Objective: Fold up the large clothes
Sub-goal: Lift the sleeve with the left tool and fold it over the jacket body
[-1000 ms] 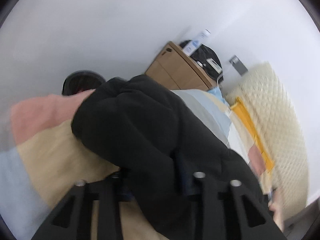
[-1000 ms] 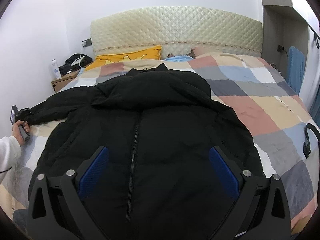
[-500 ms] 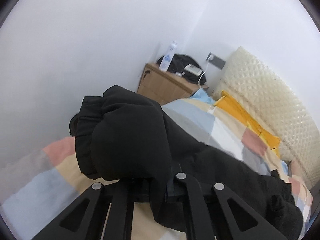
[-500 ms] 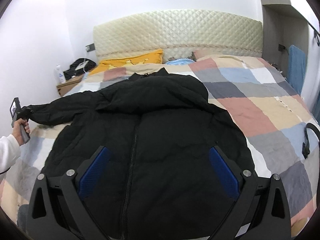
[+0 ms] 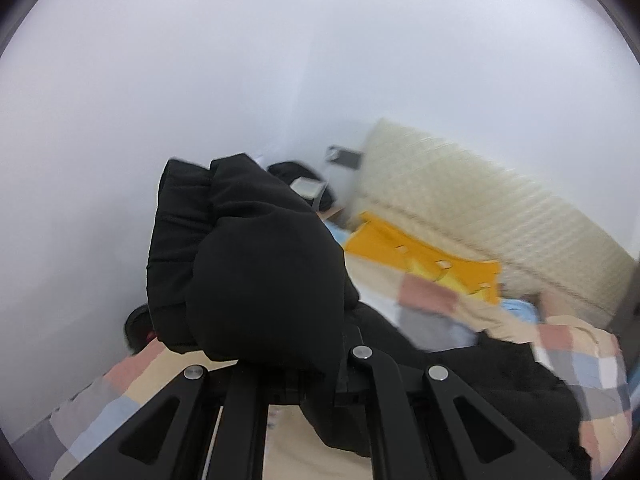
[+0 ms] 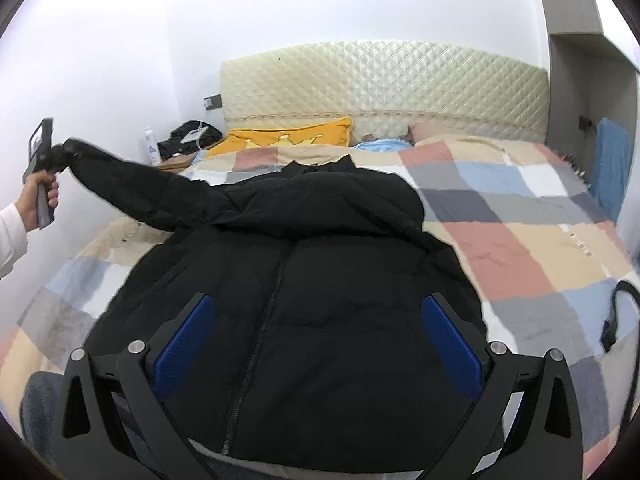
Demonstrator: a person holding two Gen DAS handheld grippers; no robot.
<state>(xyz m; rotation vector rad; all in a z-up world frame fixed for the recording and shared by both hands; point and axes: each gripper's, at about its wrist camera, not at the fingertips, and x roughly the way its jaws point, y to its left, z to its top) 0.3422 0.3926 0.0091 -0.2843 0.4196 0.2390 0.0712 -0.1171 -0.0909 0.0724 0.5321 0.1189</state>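
Note:
A black puffer jacket (image 6: 312,280) lies front up on the checked bed, zip down the middle, collar toward the headboard. My left gripper (image 5: 288,376) is shut on the cuff of the jacket's sleeve (image 5: 248,264) and holds it up off the bed; the bunched cuff hides the fingertips. In the right wrist view that gripper (image 6: 60,160) sits at the far left with the sleeve (image 6: 140,196) stretched up from the shoulder. My right gripper (image 6: 316,336) is open and empty above the jacket's lower front, its blue pads (image 6: 452,344) wide apart.
The checked bedspread (image 6: 520,248) covers the bed. A yellow pillow (image 6: 288,136) lies against the quilted cream headboard (image 6: 380,80). A wooden nightstand (image 6: 176,162) with a bottle and black items stands at left. A black strap (image 6: 616,320) lies at the right edge.
My left gripper has lifted the sleeve cuff up off the bed and swung it toward the headboard side. The right gripper stayed open over the jacket.

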